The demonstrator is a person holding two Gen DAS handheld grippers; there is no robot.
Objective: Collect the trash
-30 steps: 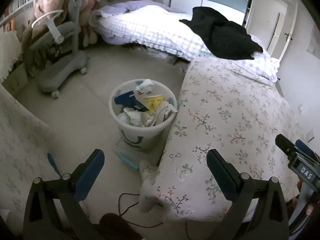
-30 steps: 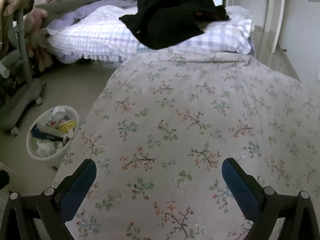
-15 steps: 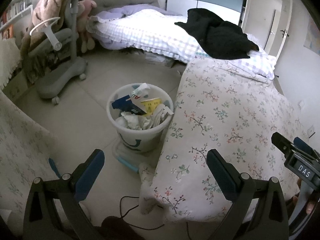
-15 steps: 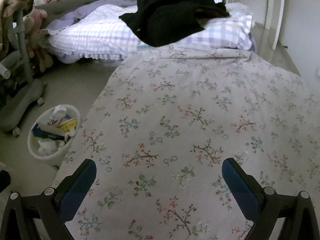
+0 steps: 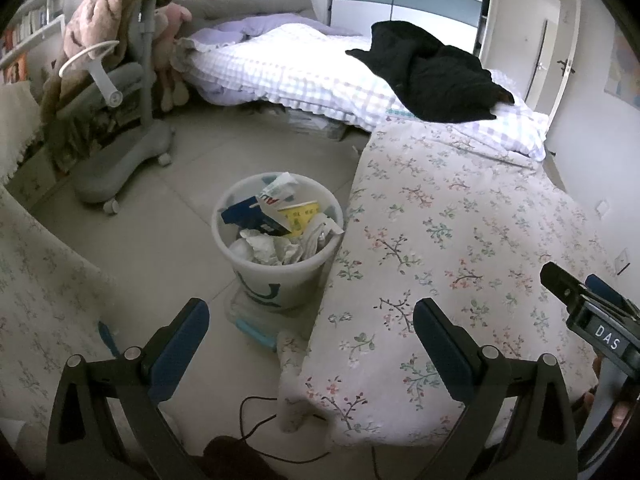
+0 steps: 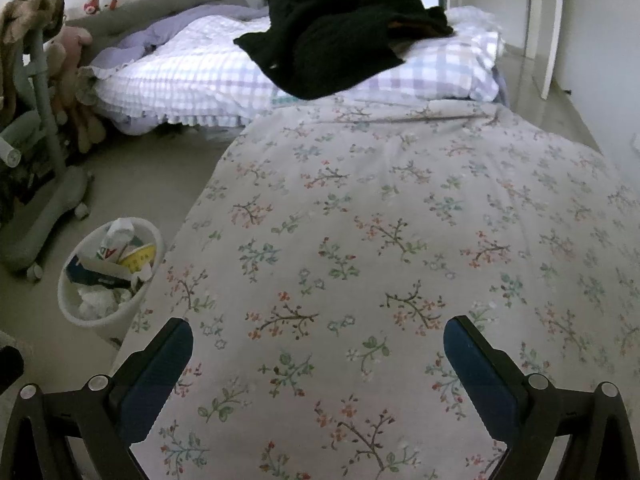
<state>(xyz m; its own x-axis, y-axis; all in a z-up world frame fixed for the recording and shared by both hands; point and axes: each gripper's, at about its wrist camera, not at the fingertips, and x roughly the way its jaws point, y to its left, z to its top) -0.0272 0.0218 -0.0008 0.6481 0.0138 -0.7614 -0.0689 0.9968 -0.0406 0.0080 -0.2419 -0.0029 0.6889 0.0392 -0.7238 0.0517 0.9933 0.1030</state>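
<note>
A white trash bin (image 5: 280, 280) stands on the floor beside the floral-covered table (image 5: 460, 240). It is full of crumpled paper, a blue carton and a yellow cup (image 5: 298, 216). It also shows in the right wrist view (image 6: 104, 316) at the left. My left gripper (image 5: 310, 320) is open and empty, held above the floor near the bin and the table corner. My right gripper (image 6: 316, 344) is open and empty above the floral cloth (image 6: 400, 220). Its body shows at the right of the left wrist view (image 5: 592, 320).
A grey rolling chair (image 5: 120, 132) draped with a blanket stands at the left. A bed with checked bedding (image 5: 304, 72) and a black garment (image 5: 432, 76) lies behind. A black cable (image 5: 272, 404) and a blue-edged lid (image 5: 252, 326) lie on the floor.
Both grippers have drawn back and up a little, so the bin and the bed look farther away. Both stay open and empty.
</note>
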